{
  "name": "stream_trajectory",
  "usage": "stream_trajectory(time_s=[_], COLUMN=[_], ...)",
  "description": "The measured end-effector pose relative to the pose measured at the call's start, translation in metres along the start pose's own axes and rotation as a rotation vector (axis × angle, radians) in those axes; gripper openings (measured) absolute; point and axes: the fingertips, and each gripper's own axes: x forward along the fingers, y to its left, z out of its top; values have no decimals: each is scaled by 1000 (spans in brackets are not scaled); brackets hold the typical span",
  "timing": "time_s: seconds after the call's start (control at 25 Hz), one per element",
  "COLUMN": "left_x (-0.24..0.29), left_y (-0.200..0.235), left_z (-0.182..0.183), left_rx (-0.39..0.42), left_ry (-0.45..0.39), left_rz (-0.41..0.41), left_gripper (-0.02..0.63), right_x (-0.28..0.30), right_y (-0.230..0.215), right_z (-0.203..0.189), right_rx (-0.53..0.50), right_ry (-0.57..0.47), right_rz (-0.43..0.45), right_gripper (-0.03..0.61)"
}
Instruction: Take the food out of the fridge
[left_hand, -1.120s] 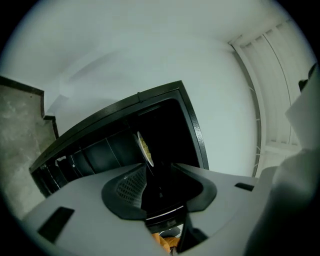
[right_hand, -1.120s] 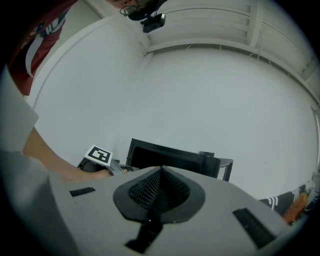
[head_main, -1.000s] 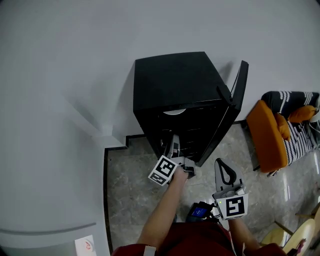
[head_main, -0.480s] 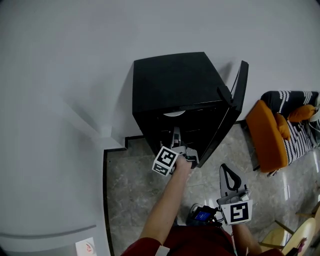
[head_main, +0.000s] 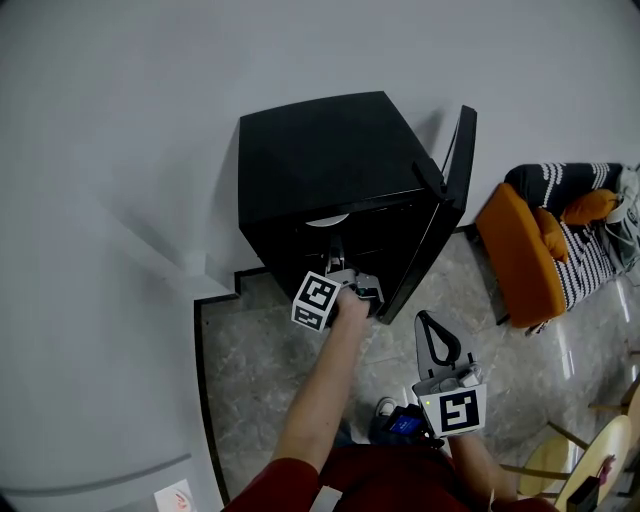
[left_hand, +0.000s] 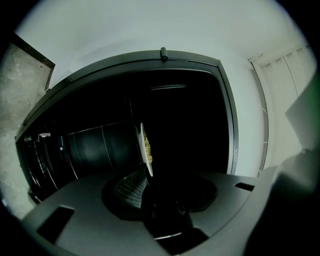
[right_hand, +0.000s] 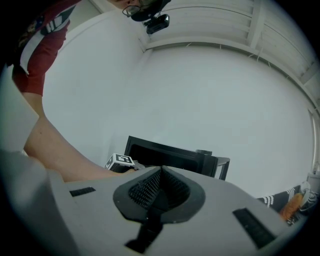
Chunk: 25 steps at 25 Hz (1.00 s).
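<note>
Head view: the black fridge (head_main: 330, 150) stands against the wall, its door (head_main: 455, 190) swung open to the right; a white plate (head_main: 326, 220) lies on an upper shelf just inside; the left gripper (head_main: 335, 252) reaches into the opening right at it, far nearer than the right gripper (head_main: 428, 322), which hangs well back over the floor.

Left gripper view: the plate shows edge-on, running straight away from the jaws, with yellowish food (left_hand: 147, 146) on it; the jaws are nearly together with the near rim between them, seemingly clamped, though one pad is lost in the dark; the shelf cannot be made out.

Right gripper view: jaws pressed together on nothing, aimed toward the fridge from afar; the plate is hidden.
</note>
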Motion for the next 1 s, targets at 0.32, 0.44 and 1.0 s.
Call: stream_trajectory(time_s=[0.32,0.44,1.0], left_x=[20,29,46], left_y=[12,17,31], left_z=[6,9,15], left_rx=[-29,-48,-74], left_ry=[-14,-30,-44], left_rz=[17,30,47], left_gripper=[141,141,138], right_x=[2,2,-4], right_y=[-2,-5,-15], right_z=[-2,-4,-12], right_rx=[11,3,14], right_ry=[15,24,58], right_rz=[-16,-23,-56], right_gripper=[21,21,21])
